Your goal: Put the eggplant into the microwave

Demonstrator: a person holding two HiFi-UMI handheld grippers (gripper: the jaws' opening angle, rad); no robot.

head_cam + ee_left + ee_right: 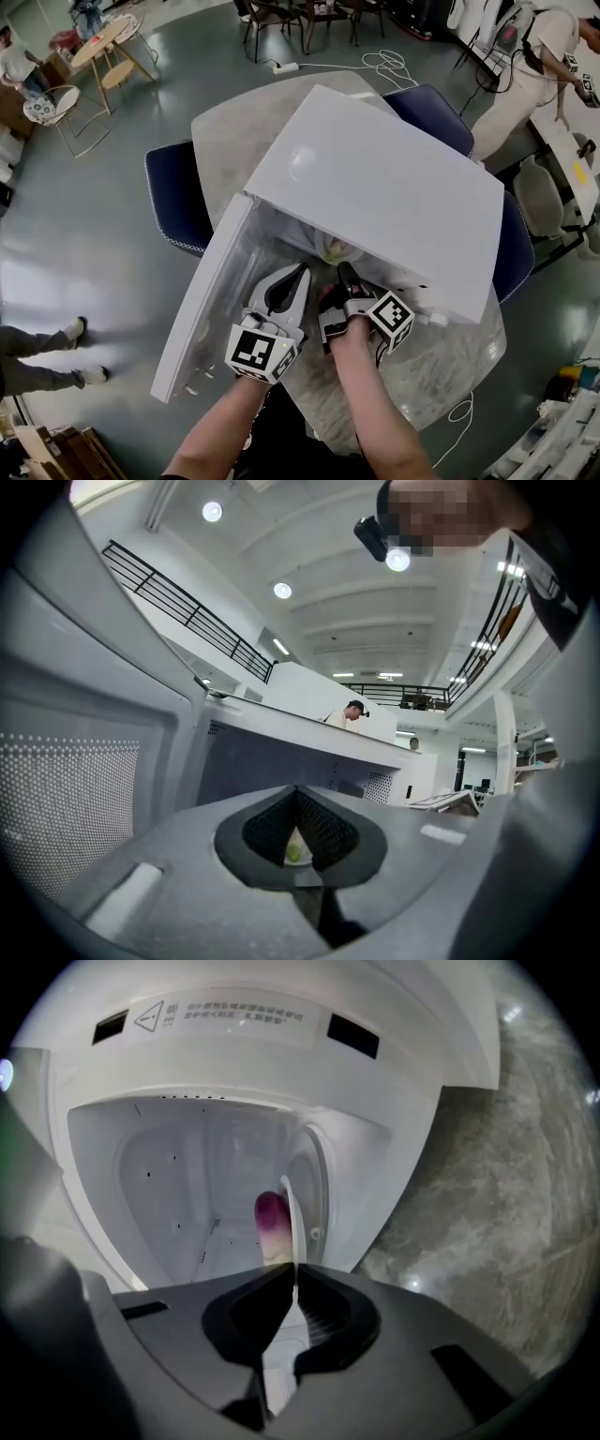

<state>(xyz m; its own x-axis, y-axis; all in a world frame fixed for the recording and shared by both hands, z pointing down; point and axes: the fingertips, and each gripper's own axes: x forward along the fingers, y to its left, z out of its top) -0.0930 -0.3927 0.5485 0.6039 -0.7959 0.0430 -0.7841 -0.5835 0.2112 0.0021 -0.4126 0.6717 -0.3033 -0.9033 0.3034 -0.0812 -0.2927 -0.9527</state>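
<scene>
A white microwave (375, 187) lies on a grey marble table (422, 366), its door (202, 300) swung open to the left. Inside it, in the right gripper view, the eggplant (272, 1225) shows a purple tip fading to pale, beside the white rim of the turntable. From the head view only a pale green bit of the eggplant (335, 249) shows under the microwave's edge. My right gripper (298, 1267) is shut with nothing between its pads, just short of the eggplant at the cavity mouth (345, 274). My left gripper (302, 272) is beside it, jaws together and empty (298, 789).
Blue chairs (173, 197) stand around the table. A person (525, 75) is at the upper right by a white bench; someone's legs (37, 356) are at the left. A power strip and cable (286, 67) lie on the floor behind the table.
</scene>
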